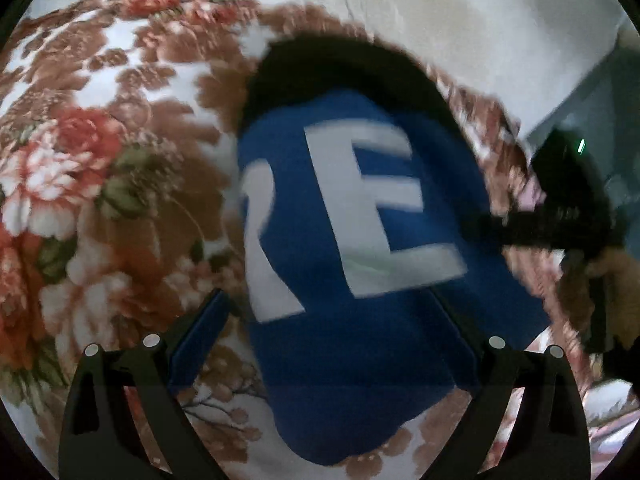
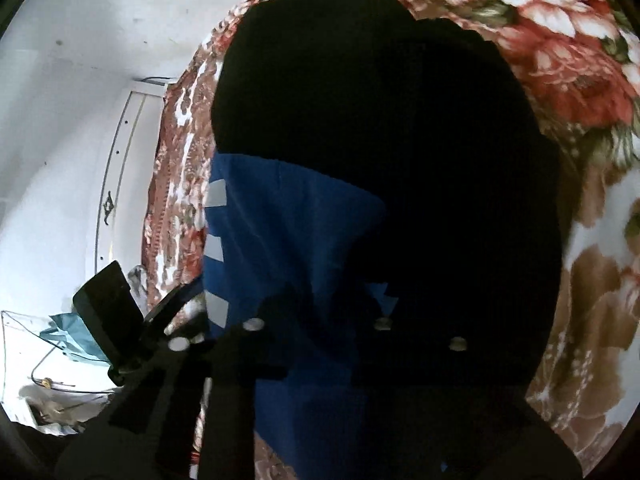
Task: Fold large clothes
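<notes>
Risk: your closed right gripper (image 2: 320,312) clamps the blue-and-black garment (image 1: 360,220); the open left gripper (image 1: 332,320) grips nothing, so lifting skews the fold.

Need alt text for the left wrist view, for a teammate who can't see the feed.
A blue garment with large white letters and a black upper part lies on a floral bedspread, between the open fingers of the left gripper. The right gripper reaches onto its right edge; the picture is motion-blurred.
</notes>
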### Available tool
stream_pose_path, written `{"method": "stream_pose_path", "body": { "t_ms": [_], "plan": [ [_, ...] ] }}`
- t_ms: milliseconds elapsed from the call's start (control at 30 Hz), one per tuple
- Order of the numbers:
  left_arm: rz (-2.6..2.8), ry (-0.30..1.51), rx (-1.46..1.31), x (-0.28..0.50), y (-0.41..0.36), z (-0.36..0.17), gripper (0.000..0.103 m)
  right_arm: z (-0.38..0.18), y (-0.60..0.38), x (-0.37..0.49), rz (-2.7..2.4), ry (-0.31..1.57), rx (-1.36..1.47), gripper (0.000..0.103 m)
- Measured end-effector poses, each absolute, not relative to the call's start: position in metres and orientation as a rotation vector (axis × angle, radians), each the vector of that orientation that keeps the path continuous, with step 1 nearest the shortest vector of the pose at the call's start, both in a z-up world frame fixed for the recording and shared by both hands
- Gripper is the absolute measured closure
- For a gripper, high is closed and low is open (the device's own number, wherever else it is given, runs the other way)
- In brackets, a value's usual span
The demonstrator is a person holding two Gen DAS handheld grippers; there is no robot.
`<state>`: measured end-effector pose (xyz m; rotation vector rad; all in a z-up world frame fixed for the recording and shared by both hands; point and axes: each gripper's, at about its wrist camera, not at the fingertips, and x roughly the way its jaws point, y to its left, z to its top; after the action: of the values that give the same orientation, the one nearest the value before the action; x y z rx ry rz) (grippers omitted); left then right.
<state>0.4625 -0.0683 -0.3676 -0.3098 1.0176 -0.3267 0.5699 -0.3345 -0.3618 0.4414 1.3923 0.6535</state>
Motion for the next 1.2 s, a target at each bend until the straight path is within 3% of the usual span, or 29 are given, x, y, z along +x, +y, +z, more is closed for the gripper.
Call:
{"method": "stream_pose_path", "body": {
  "t_ms": [300,633,767,833,900,1200],
  "plan": [
    [-0.382,0.844,-0.193,0.434,-0.094,-0.31,0.009,-0.298,-0.371,0.555,0.7,1.315,0.447,0.096],
    [-0.597,0.774,-0.121,0.448,-0.145,-0.285,0.009,-0.369,-0.414,0.553,0.533,1.394,0.426,0.096],
    [-0.606,0.902,0.008,0.468,-0.175,-0.329,0.009,-0.383,-0.413,0.555,0.507,1.418,0.369,0.096],
    [-0.577,0.918,0.17,0.464,-0.181,-0.358,0.019,-0.392,-0.412,0.554,0.497,1.433,0.338,0.095],
    [-0.533,0.912,0.327,0.456,-0.185,-0.377,0.019,-0.4,-0.406,0.55,0.504,1.434,0.293,0.095],
    [-0.51,0.899,0.361,0.456,-0.18,-0.384,0.017,-0.412,-0.391,0.54,0.499,1.393,0.223,0.091]
  ]
}}
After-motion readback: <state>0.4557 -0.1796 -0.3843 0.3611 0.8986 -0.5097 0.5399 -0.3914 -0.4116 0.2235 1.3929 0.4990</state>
